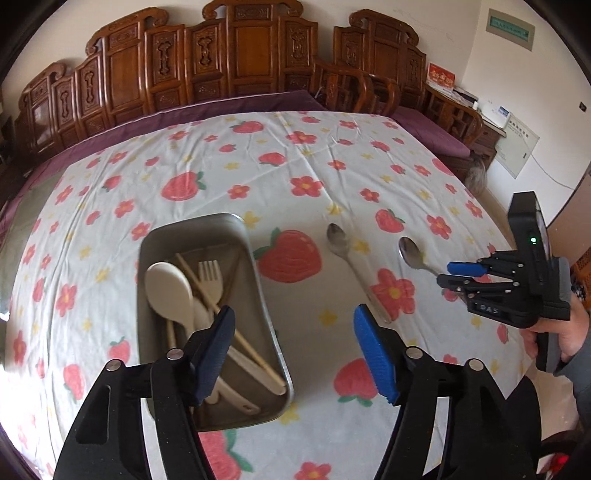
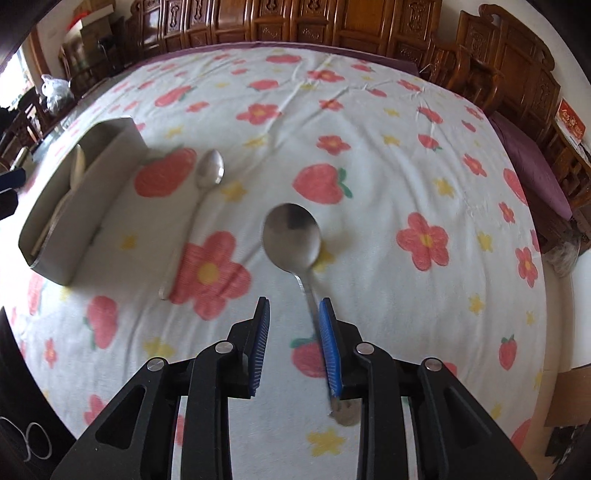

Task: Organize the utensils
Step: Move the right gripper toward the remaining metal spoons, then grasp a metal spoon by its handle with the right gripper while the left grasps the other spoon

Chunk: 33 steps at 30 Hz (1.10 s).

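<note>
Jaws on our right gripper (image 2: 291, 345) stand apart around the handle of a shiny round-bowled steel spoon (image 2: 291, 236); our left gripper (image 1: 295, 350) gapes empty near the grey metal tray (image 1: 258, 273), left.

The only lettering that can be read is "DAS", in pale letters on the black body of the right gripper (image 1: 456, 274), at the right edge of the left wrist view. The far red card (image 1: 440, 76) and the wall panel (image 1: 510, 28) bear marks too small to read.
</note>
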### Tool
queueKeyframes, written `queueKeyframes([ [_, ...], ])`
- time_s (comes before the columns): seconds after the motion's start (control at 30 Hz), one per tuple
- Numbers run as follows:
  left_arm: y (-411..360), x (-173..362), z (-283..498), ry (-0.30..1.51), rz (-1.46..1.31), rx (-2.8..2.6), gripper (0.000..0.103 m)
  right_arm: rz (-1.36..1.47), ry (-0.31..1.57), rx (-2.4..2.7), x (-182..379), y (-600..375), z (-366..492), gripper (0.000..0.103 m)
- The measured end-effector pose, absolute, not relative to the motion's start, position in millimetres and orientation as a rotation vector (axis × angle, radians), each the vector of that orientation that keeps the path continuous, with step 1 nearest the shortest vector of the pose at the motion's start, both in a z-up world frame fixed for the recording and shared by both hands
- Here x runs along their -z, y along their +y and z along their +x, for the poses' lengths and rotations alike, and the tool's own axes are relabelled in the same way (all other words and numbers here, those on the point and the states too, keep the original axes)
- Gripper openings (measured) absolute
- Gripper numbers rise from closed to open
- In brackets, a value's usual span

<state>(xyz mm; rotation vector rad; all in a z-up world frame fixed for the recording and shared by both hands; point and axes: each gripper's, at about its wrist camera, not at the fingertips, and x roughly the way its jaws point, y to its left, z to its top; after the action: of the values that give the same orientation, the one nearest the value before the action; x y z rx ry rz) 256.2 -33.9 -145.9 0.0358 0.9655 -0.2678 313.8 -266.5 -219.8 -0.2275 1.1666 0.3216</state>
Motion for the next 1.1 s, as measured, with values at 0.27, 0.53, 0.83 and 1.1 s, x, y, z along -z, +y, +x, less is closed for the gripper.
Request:
queueKeyframes([
  [0.27,-60.7,155.9,266.6,1.005,0.061,0.275,0.067,-0.250,1.190,-0.359,235.1,-264.2,336.7,0.028],
  [0.53,-77.4,165.0,275.1,1.033,0.066,0.281,0.067,-0.295,1.217,-0.362,235.3,-261.8,337.5,0.007],
  [0.83,-107.1,179.7,292.3,1.062,0.078,0.305,0.067,-0.197,1.219,-0.226,235.0,-297.0,335.1,0.006],
  [1.1,-124.9,206.0,328.1,1.147,0.049,0.285,0.052,-0.178,1.189,-0.220,237.1,-304.8,331.8,0.007],
])
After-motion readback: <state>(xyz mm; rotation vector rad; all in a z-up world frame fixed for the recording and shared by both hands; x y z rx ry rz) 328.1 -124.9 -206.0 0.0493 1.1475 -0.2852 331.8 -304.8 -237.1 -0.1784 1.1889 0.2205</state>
